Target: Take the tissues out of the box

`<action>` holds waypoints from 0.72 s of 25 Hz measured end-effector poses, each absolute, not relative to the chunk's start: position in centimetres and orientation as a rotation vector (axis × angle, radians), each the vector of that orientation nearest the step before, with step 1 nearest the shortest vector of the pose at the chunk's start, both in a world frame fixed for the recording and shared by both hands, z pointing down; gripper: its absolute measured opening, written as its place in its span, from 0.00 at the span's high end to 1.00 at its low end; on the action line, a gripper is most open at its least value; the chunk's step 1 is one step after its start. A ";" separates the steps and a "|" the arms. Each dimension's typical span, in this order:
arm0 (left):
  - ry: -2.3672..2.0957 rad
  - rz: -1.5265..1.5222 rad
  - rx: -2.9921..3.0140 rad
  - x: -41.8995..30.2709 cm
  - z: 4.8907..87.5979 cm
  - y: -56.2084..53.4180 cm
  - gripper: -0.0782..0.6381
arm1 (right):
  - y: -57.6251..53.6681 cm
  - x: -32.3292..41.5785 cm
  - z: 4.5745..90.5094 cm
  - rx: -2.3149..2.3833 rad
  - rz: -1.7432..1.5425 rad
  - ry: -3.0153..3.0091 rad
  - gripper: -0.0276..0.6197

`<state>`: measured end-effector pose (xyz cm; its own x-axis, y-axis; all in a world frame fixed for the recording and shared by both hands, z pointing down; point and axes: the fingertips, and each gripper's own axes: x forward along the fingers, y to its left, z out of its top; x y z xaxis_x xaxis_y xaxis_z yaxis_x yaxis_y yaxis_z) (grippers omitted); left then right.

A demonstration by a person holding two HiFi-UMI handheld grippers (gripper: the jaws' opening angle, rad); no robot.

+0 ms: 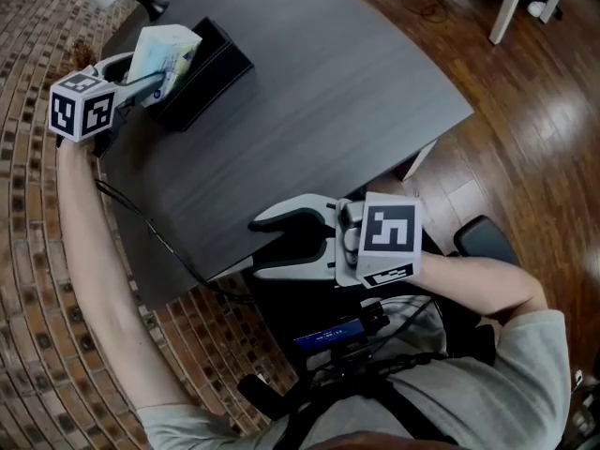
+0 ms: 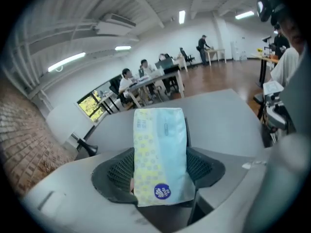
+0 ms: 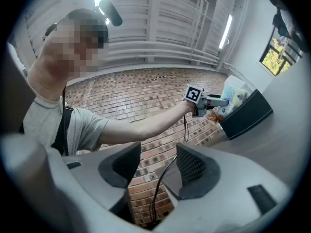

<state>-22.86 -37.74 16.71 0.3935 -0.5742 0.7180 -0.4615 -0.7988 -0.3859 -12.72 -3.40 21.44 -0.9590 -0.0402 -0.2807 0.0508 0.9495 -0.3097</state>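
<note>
— Where's the tissue pack (image 2: 159, 154) from where you stand?

— Right between the jaws of the left gripper (image 2: 160, 168). One pad presses on each side of it, low down, near the round blue logo. The pack stands upright in the grip. One half of it is pale with yellow dots and the other half is light blue.

— And the box (image 1: 214, 84)?

— It's black and open-topped, on the far left corner of the dark table (image 1: 319, 120). The pack rises above the box's rim at the end nearest the gripper. I cannot tell whether its bottom edge is clear of the opening.

— So that gripper is beside the box, not in it?

— Beside it, yes. It sits at the table's left edge with its jaws reaching to the end of the box. The person's arm is stretched out behind it over the brick floor (image 1: 37, 279).

— What about the right gripper (image 1: 261, 247)?

— That one is well apart from the box, at the near edge of the table, close to the person's body. Its jaws stand apart with nothing between them. Through the gap I see only brick and a dark cable (image 3: 162, 177) hanging down. It points toward the left, where the box and the pack are.
</note>
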 end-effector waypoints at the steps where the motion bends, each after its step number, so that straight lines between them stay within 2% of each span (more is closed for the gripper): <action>1: 0.976 -1.262 -2.566 -22.5 15.6 -37.2 0.43 | -3.4 -12.7 21.5 0.008 -0.459 2.818 0.61; 5: 1.057 -0.880 -2.683 -21.4 12.3 -34.9 0.43 | -3.5 -12.7 21.4 0.007 -0.452 2.813 0.61; 12: 1.130 -0.468 -2.721 -19.6 9.2 -31.3 0.43 | -3.5 -12.7 21.3 0.004 -0.450 2.820 0.61; 18: 1.021 0.001 -2.826 -17.6 6.9 -26.3 0.43 | -3.5 -12.6 21.3 -0.003 -0.462 2.819 0.61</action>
